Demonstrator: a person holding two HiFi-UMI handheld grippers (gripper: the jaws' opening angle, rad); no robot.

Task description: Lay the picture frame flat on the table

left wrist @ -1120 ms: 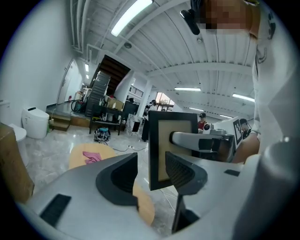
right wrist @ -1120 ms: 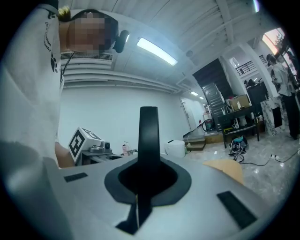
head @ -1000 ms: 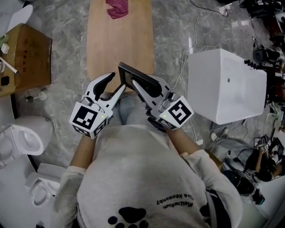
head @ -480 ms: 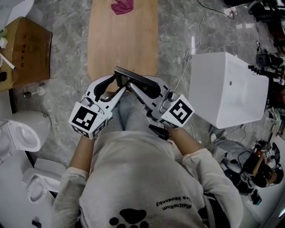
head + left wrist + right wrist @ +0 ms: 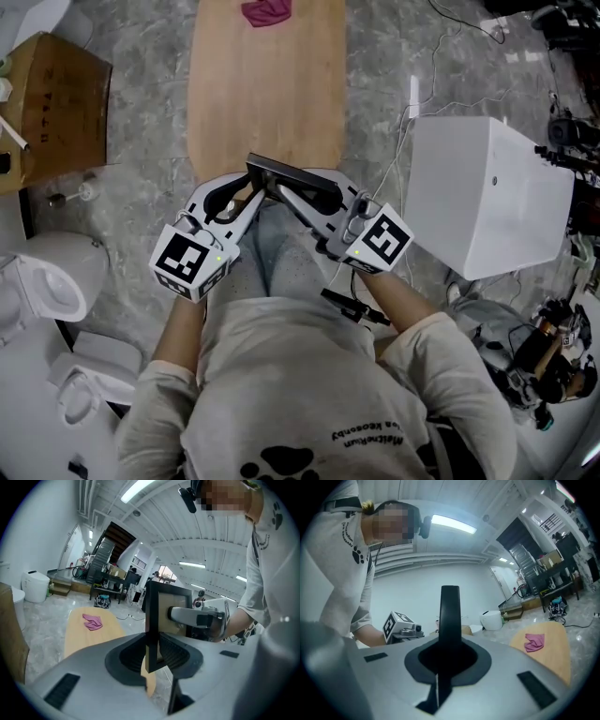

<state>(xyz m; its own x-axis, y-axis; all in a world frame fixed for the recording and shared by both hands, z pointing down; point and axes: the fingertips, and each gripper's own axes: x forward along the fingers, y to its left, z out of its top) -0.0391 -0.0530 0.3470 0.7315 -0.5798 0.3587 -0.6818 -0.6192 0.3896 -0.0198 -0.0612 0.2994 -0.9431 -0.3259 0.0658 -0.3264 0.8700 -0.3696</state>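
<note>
At the bottom of the head view is the soft grey cloth of the person's shirt. Just above it, both hard white plastic grippers reach toward the middle of the picture. The left gripper (image 5: 246, 187) has just been closing its jaws. A corner of the black rectangular picture frame (image 5: 270, 169) sits between them, and the ribbed dark pads seem to press on both of its faces. The right gripper (image 5: 298, 184) is clamped nearly fully closed on the frame's thin black edge.

The picture frame stands on edge, not flat. Its long axis runs from centre-left slightly down toward centre-right, over the rounded near end of the smooth light wooden table (image 5: 267, 84). Whether it touches the wood cannot be told. Its plain tan backing shows in the left gripper view.

Farther up the tabletop, at the top edge, lies a crumpled pink cloth (image 5: 267, 11). A glossy white box (image 5: 487, 197) stands at right on the grey marbled floor (image 5: 141, 178).
</note>
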